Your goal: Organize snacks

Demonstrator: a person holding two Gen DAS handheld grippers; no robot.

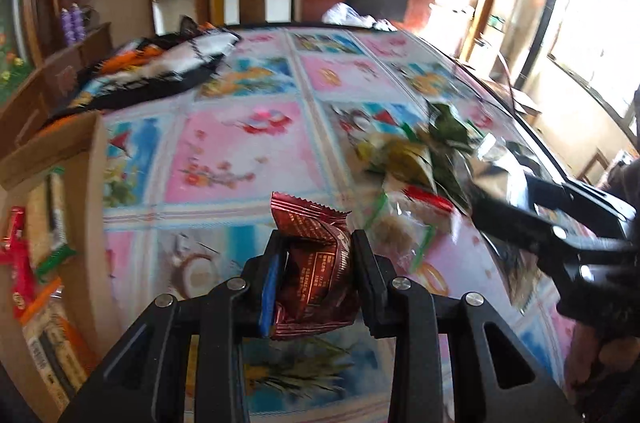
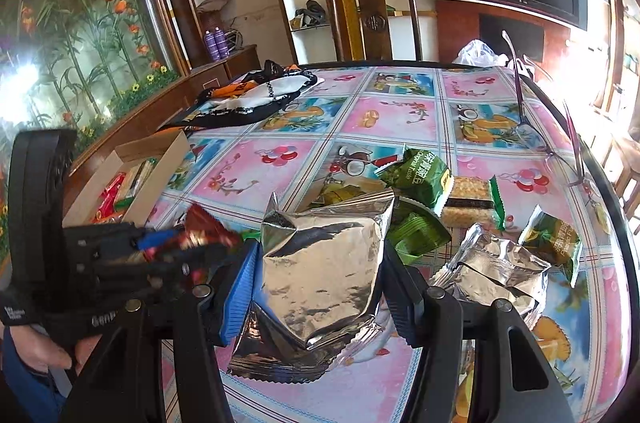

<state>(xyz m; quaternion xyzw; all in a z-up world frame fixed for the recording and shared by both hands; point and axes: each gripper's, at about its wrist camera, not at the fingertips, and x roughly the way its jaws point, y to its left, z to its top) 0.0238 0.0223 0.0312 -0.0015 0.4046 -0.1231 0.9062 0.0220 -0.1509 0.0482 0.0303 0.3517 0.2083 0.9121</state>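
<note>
My left gripper (image 1: 316, 275) is shut on a dark red snack packet (image 1: 316, 263) and holds it above the table; it shows blurred in the right wrist view (image 2: 188, 243). My right gripper (image 2: 320, 283) is shut on a silver foil snack bag (image 2: 320, 279), also seen blurred in the left wrist view (image 1: 496, 179). A cardboard box (image 1: 84, 183) with several wrapped snacks stands at the table's left; it also shows in the right wrist view (image 2: 160, 179). A pile of green and clear snack packets (image 2: 424, 179) lies behind the silver bag, with another silver bag (image 2: 500, 271) to the right.
The table has a flowered cloth (image 2: 280, 167). A black, white and orange bag (image 2: 256, 95) lies at the far left. Glasses (image 2: 532, 131) lie at the right edge. A wooden chair (image 2: 376, 19) and a plastic bag (image 2: 476, 55) stand beyond the far edge.
</note>
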